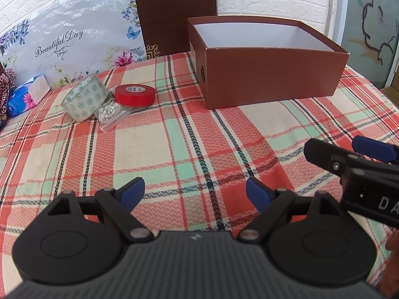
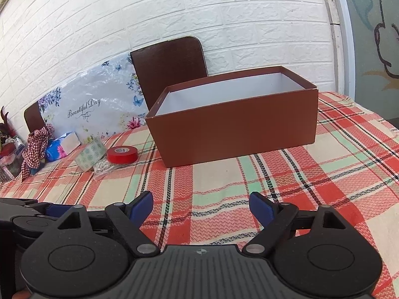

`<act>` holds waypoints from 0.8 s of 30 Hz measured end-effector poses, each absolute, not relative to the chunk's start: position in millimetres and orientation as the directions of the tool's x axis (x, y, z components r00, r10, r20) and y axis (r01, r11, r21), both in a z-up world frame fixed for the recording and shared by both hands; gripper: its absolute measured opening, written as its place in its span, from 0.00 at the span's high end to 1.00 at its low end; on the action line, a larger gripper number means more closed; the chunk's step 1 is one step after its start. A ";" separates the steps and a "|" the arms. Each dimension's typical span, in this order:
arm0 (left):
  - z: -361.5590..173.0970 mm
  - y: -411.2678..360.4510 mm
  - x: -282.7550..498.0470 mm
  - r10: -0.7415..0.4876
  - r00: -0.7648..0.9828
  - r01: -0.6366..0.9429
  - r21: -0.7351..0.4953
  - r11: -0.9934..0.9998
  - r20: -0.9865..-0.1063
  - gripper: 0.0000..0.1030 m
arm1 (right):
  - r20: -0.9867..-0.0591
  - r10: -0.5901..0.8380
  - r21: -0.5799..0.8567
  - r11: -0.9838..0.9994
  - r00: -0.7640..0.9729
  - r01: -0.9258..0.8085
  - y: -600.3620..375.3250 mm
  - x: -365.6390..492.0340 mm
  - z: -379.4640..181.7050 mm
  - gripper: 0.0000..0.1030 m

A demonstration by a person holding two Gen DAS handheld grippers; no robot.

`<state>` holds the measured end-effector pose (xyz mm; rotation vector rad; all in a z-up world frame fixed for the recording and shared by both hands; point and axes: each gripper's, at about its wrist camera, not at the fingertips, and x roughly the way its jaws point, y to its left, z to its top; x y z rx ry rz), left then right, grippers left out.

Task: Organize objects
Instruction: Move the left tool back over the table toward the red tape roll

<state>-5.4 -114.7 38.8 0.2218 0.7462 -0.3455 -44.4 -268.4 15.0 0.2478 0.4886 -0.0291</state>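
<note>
An open brown box (image 1: 269, 79) with a white inside stands on the plaid tablecloth; it also shows in the right wrist view (image 2: 237, 132). To its left lie a red tape roll (image 1: 134, 95) (image 2: 122, 154), a patterned clear tape roll (image 1: 84, 97) (image 2: 91, 155) and a small bag of white beads (image 1: 111, 112) (image 2: 103, 167). My left gripper (image 1: 194, 193) is open and empty, low over the cloth near the front. My right gripper (image 2: 200, 205) is open and empty, to the right of the left one; it shows in the left wrist view (image 1: 349, 149).
A blue tissue pack (image 1: 25, 97) (image 2: 61, 147) lies at the far left. A floral "Beautiful Day" board (image 1: 64, 44) and a brown chair back (image 1: 174, 12) stand behind the table. A checkered cloth (image 2: 35, 147) hangs at the left edge.
</note>
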 end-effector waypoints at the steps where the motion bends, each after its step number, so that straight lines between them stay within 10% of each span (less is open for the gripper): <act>1: 38.2 -114.3 -5.1 -0.228 0.681 0.383 0.073 0.921 -0.696 0.13 | -0.469 0.031 0.226 0.970 0.883 0.086 -267.8 -44.2 14.8 0.18; 24: 27.3 -64.2 35.1 -0.199 0.680 0.271 -0.010 0.963 -0.706 0.13 | -0.540 0.051 0.128 0.992 0.840 0.022 -241.5 -23.8 1.1 0.18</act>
